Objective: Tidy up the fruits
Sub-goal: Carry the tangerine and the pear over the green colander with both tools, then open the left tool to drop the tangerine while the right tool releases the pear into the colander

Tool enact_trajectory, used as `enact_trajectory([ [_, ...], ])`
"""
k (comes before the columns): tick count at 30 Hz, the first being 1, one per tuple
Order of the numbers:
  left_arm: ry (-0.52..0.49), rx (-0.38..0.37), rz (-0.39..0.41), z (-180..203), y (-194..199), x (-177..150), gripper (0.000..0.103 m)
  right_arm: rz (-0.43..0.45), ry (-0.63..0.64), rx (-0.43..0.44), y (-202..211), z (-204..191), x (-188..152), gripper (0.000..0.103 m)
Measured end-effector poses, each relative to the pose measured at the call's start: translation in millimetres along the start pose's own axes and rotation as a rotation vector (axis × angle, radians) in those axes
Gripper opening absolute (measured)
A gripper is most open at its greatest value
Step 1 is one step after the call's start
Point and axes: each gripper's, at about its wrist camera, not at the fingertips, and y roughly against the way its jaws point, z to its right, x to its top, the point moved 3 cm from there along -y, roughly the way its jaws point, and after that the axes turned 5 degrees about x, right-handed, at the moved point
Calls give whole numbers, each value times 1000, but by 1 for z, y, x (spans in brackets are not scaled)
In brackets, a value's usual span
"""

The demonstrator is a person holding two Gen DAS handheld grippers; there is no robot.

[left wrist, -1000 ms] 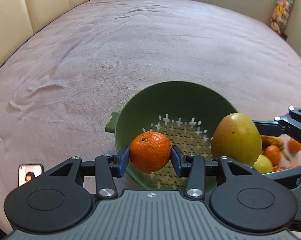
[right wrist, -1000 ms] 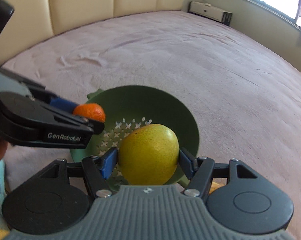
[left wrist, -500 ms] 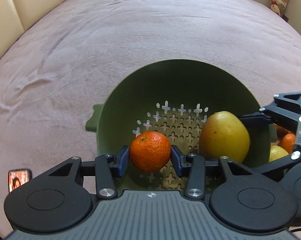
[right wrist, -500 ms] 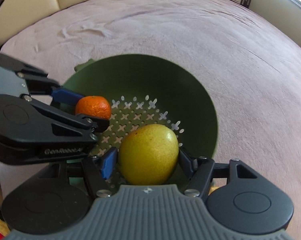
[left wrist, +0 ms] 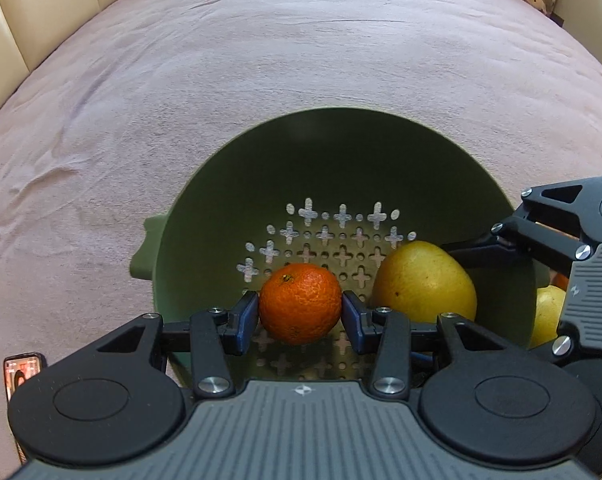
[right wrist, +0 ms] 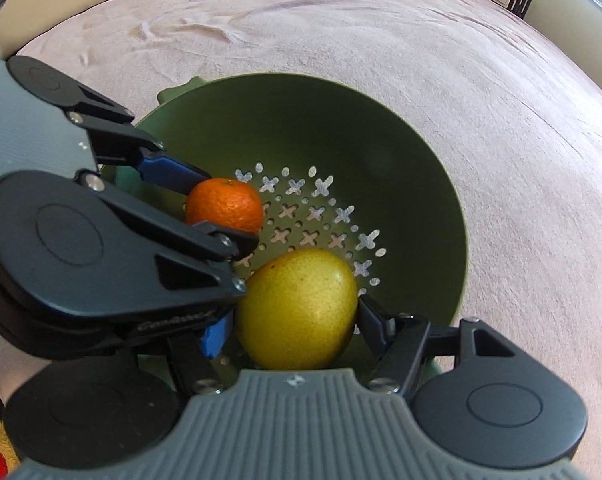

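A green colander (left wrist: 341, 148) (right wrist: 421, 176) with cross-shaped holes sits on a pink bedspread. My left gripper (left wrist: 300, 312) is shut on an orange mandarin (left wrist: 300, 303) (right wrist: 225, 205), held low inside the colander just above its perforated floor. Beside it, my right gripper (right wrist: 295, 320) is shut on a yellow-green pear (right wrist: 299, 308) (left wrist: 423, 282), also down inside the bowl near its floor. In the right wrist view the left gripper's body covers the pear's left blue pad in part.
Behind the colander's right rim lie more fruit: a yellow one (left wrist: 547, 314) and an orange one (left wrist: 561, 280). A phone (left wrist: 23, 372) lies on the bedspread (left wrist: 261, 80) at lower left. Cream headboard panels (left wrist: 41, 8) line the far edge.
Both grippers have sunk with their fruit from above the colander's near rim down into the bowl. The colander now fills more of both views.
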Motion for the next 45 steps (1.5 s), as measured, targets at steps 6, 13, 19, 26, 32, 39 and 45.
enact_trajectory([
  [6, 7, 2, -18, -2, -4, -3, 50, 15, 60, -8, 10, -3, 1, 70],
  [13, -61, 71, -31, 3, -7, -4, 51, 26, 102, -50, 25, -2, -2, 77],
  [19, -124, 123, -40, 9, -8, -7, 52, 42, 104, -80, 29, -2, -2, 77],
  [26, -103, 126, -28, 6, -3, -5, 56, 70, 77, -104, 37, -1, -2, 78],
  [32, -101, 142, 37, 3, 12, -2, 68, 106, 36, -125, 51, 1, -4, 83],
  [39, -9, 108, 99, -9, 41, 3, 70, 148, 25, -183, 79, -5, -11, 85],
  [45, 66, 80, 187, -15, 77, 2, 70, 200, -27, -249, 105, -8, -22, 85],
])
